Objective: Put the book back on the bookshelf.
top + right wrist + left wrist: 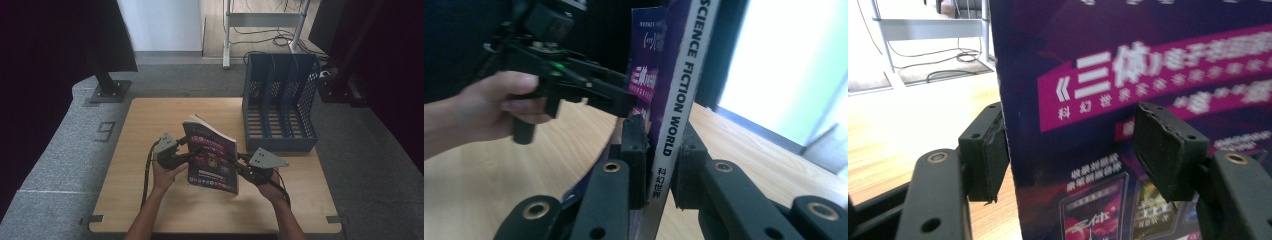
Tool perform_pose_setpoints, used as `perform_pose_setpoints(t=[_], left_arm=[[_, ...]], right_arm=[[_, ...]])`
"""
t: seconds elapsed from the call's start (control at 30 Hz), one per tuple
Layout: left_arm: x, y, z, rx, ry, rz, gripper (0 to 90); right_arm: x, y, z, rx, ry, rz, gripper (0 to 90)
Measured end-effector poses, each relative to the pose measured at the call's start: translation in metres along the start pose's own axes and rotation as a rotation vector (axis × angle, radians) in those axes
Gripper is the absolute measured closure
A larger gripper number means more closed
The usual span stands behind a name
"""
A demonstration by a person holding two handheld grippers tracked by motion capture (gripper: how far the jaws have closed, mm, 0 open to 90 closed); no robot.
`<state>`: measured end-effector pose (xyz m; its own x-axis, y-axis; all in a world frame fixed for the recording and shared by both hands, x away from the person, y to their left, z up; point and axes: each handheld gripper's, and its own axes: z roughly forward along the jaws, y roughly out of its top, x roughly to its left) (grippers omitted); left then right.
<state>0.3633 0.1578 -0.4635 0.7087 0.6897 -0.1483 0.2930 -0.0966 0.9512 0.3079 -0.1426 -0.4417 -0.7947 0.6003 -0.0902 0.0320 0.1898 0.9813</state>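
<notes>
— One magazine, upright near the front edge of the table, roughly midway along it. My right gripper pinches it at the spine, jaws pressed on either side of the "Science Fiction World" lettering.

— And your left?

— My left gripper has its jaws spread around the opposite edge of the magazine. One pad sits behind the cover, the other stands off the front, so I judge it isn't gripping.

— What worries you?

— A thin, floppy magazine held by one narrow pinch at the spine. If that pinch slackens or I tilt it, I think the pages could fan open or it could sag and slide flat onto the table. The spread left jaws could also crease the cover if they close skewed.

— Counts?

— One magazine, two grippers, two hands. One blue file rack with three slots at the table's far right corner, well apart from the magazine.
</notes>
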Motion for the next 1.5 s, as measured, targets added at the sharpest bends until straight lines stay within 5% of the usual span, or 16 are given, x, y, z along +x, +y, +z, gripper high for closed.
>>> perform_pose_setpoints(t=[0.77,1.13,1.5], left_arm=[[0.000,0.010,-0.005,-0.029,-0.070,-0.013,26.7],[0.001,0.009,-0.007,-0.047,-0.076,-0.004,27.1],[-0.001,0.015,-0.008,-0.061,-0.111,0.004,24.3]], right_arm=[[-0.001,0.003,-0.003,-0.001,0.095,0.029,75.5],[0.002,0.008,0.000,0.021,0.085,-0.024,79.4],[-0.001,0.005,-0.006,0.006,0.121,-0.021,78.3]])
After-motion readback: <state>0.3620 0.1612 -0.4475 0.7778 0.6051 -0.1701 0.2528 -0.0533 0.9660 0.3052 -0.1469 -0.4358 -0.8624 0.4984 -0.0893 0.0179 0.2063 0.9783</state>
